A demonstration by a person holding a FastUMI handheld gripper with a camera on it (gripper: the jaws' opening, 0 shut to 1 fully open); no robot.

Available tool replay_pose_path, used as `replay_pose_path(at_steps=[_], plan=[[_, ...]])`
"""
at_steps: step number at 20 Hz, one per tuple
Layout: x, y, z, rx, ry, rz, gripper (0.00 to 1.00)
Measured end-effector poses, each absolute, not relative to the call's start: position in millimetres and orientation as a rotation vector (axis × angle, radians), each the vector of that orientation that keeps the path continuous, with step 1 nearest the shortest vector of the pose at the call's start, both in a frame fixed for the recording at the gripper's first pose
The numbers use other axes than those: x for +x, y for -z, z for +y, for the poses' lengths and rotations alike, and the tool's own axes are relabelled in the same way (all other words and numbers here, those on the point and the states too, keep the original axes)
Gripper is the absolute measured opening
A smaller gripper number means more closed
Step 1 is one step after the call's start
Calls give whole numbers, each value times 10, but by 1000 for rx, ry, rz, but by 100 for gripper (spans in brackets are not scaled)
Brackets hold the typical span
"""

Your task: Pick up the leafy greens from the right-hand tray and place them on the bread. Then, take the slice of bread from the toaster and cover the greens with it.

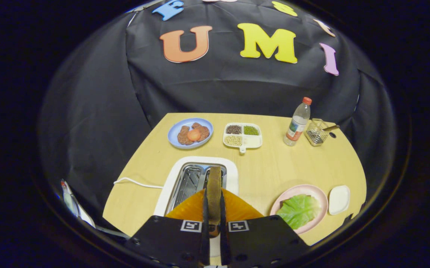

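Bread slice (pixel 214 186) stands on edge at lower centre of the frame, clamped between the two fingers of the gripper (pixel 213 204), which press on it from both sides; it rises over the slots of the toaster (pixel 196 178), a white-rimmed unit with a metal top, just beyond the fingertips; whether its lower edge sits in a slot cannot be told; a white cord (pixel 136 182) runs from the toaster toward the left of the wooden table (pixel 274 163). Lower right of the frame holds a pink plate (pixel 321 197) with the leafy greens (pixel 299 210) lying on a slice of bread whose dark edge (pixel 283 203) peeks out at the left; a small white tray (pixel 339 199) sits just beside the plate. Upper part of the table carries a blue plate (pixel 190 133) of food, a divided white dish (pixel 242 135) of grains, a plastic bottle (pixel 297 122) and a wire basket (pixel 316 131).
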State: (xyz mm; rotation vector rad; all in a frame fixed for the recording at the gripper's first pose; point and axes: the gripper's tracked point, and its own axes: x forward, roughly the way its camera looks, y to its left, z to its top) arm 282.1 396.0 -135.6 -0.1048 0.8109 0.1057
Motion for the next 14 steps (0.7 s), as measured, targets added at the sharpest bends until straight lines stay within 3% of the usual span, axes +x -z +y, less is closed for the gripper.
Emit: replay_pose_path(at_steps=[10,11,14], plan=[[2587,557,4039,-97,-110,705,11],[2538,437,4054,-88,-114,692,6],[2445,189,4019,-73,-123,654,6]])
